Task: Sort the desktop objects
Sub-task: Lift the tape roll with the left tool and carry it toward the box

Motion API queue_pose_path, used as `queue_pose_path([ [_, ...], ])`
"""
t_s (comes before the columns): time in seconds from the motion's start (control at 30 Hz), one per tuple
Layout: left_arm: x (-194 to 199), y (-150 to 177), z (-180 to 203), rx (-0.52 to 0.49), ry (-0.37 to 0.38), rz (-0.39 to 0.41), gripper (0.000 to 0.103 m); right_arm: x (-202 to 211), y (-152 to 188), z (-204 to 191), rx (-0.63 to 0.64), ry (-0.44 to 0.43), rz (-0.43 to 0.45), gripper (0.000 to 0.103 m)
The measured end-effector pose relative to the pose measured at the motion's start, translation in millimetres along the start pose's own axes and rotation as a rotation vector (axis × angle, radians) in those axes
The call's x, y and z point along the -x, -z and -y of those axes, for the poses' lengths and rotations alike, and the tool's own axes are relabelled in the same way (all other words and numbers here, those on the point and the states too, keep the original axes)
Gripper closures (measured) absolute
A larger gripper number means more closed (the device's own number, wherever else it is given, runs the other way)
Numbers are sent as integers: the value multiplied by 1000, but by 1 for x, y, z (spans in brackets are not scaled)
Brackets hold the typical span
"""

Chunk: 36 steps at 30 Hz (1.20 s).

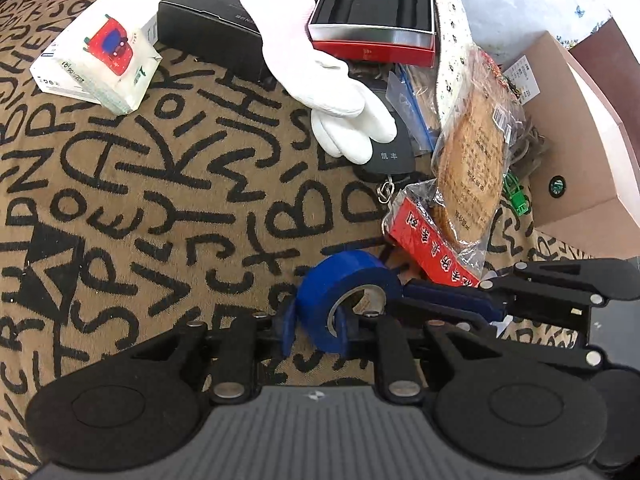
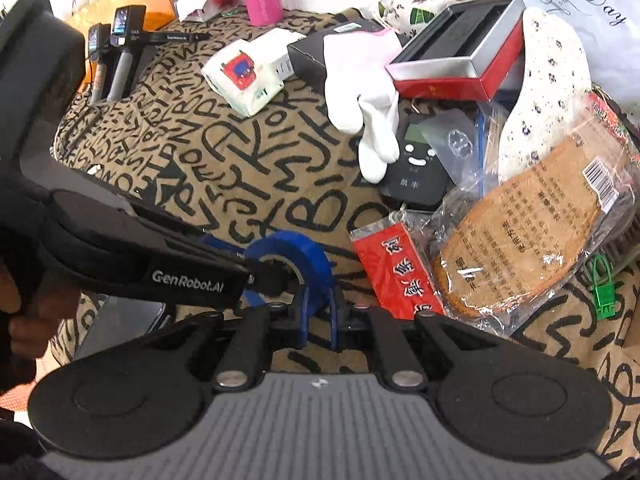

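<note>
tissue pack (image 1: pixel 96 50): 10 o'clock in left wrist view, lying flat on the letter-print cloth (image 1: pixel 160 208), untouched.
black box (image 1: pixel 208 28): 11 o'clock, flat, cuff of the white glove (image 1: pixel 320 76) draped over it.
white glove: centre-top, fingers resting on the black key fob (image 1: pixel 390 156).
red tray box (image 1: pixel 374 16): 12 o'clock, open, leaning on the pile.
blue tape roll (image 1: pixel 344 300): centre, 6 o'clock side, standing on edge on the cloth, both grippers at it.
left gripper (image 1: pixel 316 324): fingers closed on the roll's wall, one blue pad outside, one through the core; gripping the tape.
right gripper (image 2: pixel 318 312): its fingers also straddle the roll's wall from its own side, looks clamped; in the left view it enters from 3 o'clock.
red packet (image 1: pixel 432 244): 3 o'clock, just beside the tape, touching the bagged insoles (image 1: pixel 472 160).
floral insole (image 1: pixel 452 40): 1 o'clock, leaning behind the bagged insoles.
cardboard box (image 1: pixel 580 152): 3 o'clock edge, open; contents cannot be seen.
green clip (image 2: pixel 602 292): 3 o'clock in right view, on the cloth.
progress: early, by my read. Clutter sits in one heap, nothing visibly grouped. Tape is the item in hand, maybe a handover; the rest is left.
</note>
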State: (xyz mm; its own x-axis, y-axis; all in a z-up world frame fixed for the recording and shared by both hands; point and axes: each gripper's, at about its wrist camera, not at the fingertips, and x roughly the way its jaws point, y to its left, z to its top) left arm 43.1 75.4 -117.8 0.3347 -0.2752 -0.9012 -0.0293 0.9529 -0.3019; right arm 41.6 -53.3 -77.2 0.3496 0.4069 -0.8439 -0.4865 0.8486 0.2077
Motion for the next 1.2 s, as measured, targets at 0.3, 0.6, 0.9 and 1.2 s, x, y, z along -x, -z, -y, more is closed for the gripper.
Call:
queue_pose_path([
  [0.3, -3, 0, -5, 2, 16, -6, 82, -7, -2, -8, 12, 0, -15, 87],
  [0.6, -8, -8, -14, 32, 53, -15, 81, -22, -8, 1, -35, -4, -17, 85],
  [0.9, 17, -8, 13, -47, 40, 42, 82, -2, -9, -5, 72, 17, 14, 89],
  [1.2, 56, -18, 91, -236, 59, 147, 82, 77, 7, 16, 14, 104, 197, 89],
])
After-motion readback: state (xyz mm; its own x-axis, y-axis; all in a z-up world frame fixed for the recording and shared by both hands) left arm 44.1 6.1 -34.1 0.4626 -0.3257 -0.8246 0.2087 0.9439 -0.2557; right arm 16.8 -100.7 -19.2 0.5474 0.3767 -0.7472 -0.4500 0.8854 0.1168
